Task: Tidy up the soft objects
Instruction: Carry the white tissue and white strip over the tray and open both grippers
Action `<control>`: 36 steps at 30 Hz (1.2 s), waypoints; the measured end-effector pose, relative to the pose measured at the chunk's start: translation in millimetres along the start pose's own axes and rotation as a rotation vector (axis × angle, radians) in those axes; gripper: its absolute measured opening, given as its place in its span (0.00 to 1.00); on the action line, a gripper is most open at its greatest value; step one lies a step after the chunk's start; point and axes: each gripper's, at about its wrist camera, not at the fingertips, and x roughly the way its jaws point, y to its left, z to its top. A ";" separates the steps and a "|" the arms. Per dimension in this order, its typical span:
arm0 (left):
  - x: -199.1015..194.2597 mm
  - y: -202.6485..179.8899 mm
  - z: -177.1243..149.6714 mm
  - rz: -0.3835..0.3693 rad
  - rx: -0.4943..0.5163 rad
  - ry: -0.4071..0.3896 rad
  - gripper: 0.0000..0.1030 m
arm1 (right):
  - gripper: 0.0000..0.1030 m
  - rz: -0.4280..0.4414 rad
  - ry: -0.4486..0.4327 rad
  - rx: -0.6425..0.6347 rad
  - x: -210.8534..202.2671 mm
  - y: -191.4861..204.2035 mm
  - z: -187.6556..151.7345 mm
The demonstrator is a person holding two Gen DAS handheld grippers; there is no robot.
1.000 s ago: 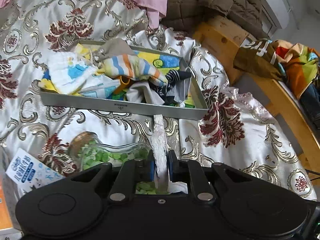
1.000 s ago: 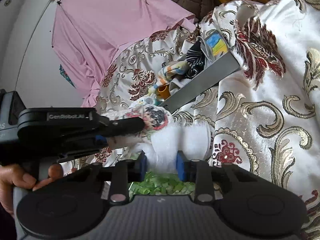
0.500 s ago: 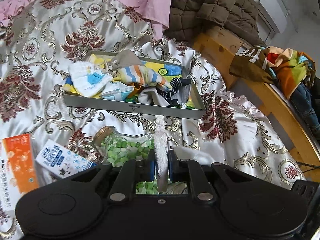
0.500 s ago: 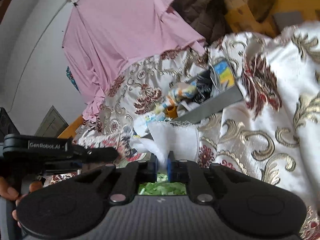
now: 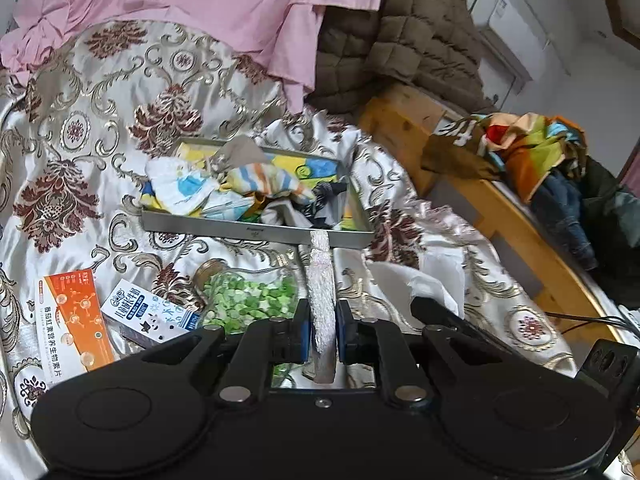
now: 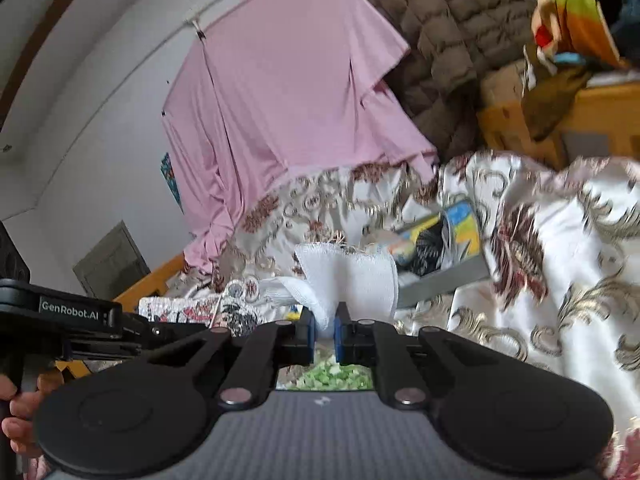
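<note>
Setting: a bed under a patterned satin bedspread [image 5: 100, 128], with a pink sheet [image 5: 208, 8] draped behind it.
Task item: a white gauze cloth [image 6: 352, 276] with a printed picture at one end, held between the two grippers above the bedspread.
Left gripper [image 5: 323, 330]: jaws clamped on an edge of the cloth, which shows edge-on in this view as a narrow white strip running forward toward the tray.
Right gripper [image 6: 325, 330]: jaws drawn nearly together on a bunched fold of the same cloth; the loose part fans upward with a frayed top edge.
Destination: a grey metal tray [image 5: 256, 234] on the bedspread ahead of both grippers, already heaped with folded and crumpled fabrics, among them a striped cloth [image 5: 268, 178].
Nearby, not soft: a glass jar of green pieces [image 5: 244, 296] lying on its side just beside the left gripper; an orange box [image 5: 72, 320] and a blue-and-white box [image 5: 148, 314] to its left.
Other cloth: a pale sheet [image 5: 432, 276] lies on the bedspread to the right of the left gripper.
Step in hand (judged): the cloth is lifted clear of the bed in a two-point hold, either for folding or for carrying to the tray.
Next move (judged): bring the two ends together or carry them forward over the near wall of the tray, keeping the slack clear of the jar, then release both holds only once the cloth rests on the pile.
Risk (judged): thin gauze may slip from a single-edge grip or snag on the tray rim.
</note>
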 end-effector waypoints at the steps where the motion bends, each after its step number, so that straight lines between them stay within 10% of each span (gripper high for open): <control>1: -3.5 -3.2 -0.8 -0.007 0.002 -0.005 0.13 | 0.10 0.001 -0.015 -0.003 -5.4 2.1 2.0; 22: 8.8 -41.2 39.3 -0.103 0.102 -0.086 0.13 | 0.10 -0.050 -0.135 -0.078 -12.7 3.2 28.2; 36: 134.4 10.2 129.9 -0.122 0.178 -0.125 0.13 | 0.10 -0.158 -0.080 -0.184 114.2 -50.2 97.1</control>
